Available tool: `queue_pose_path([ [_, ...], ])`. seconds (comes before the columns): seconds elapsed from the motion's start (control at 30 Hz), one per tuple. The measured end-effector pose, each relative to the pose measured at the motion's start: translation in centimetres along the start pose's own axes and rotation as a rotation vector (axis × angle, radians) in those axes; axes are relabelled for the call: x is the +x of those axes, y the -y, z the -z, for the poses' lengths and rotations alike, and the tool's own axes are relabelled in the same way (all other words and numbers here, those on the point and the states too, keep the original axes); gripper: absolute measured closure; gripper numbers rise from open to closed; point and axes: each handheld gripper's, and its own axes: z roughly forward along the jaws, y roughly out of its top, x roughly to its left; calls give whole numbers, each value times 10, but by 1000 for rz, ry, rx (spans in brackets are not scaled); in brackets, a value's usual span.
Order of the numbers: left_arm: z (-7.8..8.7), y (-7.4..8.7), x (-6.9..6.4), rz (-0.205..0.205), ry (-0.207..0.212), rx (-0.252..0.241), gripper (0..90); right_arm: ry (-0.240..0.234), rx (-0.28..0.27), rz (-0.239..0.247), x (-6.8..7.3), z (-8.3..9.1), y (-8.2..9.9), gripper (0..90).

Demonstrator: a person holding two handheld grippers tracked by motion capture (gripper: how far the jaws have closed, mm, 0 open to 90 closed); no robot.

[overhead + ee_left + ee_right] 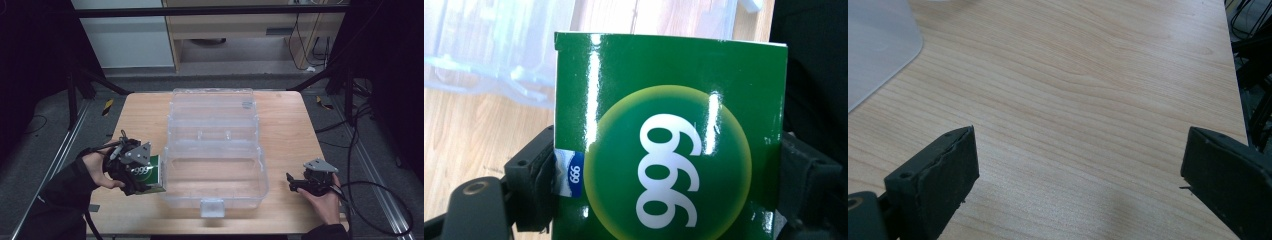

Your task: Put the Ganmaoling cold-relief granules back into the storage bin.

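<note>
left hand-held gripper (142, 175) is clamped on a green box (669, 140) with 999 printed on it, a jaw pressed against each side. the box sits just left of the open clear plastic case (215, 150), right by its front-left corner. right hand-held gripper (1075, 165) hangs over bare worktop (1088, 90) right of the case, jaws spread wide with nothing between them.
</note>
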Motion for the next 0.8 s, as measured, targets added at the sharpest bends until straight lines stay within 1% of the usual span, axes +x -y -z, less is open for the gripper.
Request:
queue_pose_path([
  [0.1,-1,-8,2,-18,0,0,146,2,0,3,-1,0,0,24],
  [0.13,-1,-8,2,-18,0,0,146,2,0,4,-1,0,0,24],
  [0.2,-3,-15,3,-35,1,4,146,1,-1,0,-1,0,0,24],
  [0.23,-3,-17,3,-37,3,5,146,1,-1,2,-1,0,0,24],
  [0.27,-4,-19,2,-17,28,10,146,2,-1,2,-1,0,0,24],
  [0.3,-4,-19,2,-17,28,10,146,2,-1,2,-1,0,0,24],
  [0.33,-6,-23,5,-48,2,-2,146,1,-1,0,-1,0,0,24],
  [0.47,-9,-28,6,-58,5,5,146,0,0,3,-1,0,0,24],
  [0.5,-11,-31,5,-40,11,21,147,1,0,4,-1,0,0,24],
  [0.53,-12,-32,6,-42,11,23,146,0,-1,2,-1,0,0,24],
  [0.6,-14,-36,7,-49,14,23,147,-1,0,3,-1,0,0,24],
  [0.67,-17,-40,8,-69,17,12,147,-2,1,1,-1,0,0,24],
  [0.7,-18,-41,8,-69,18,13,147,-3,1,0,-1,0,0,24],
  [0.73,-19,-43,9,-78,17,15,146,-3,1,0,-1,0,0,24],
  [0.8,-21,-46,9,-76,22,15,147,-4,1,0,-1,0,0,24],
])
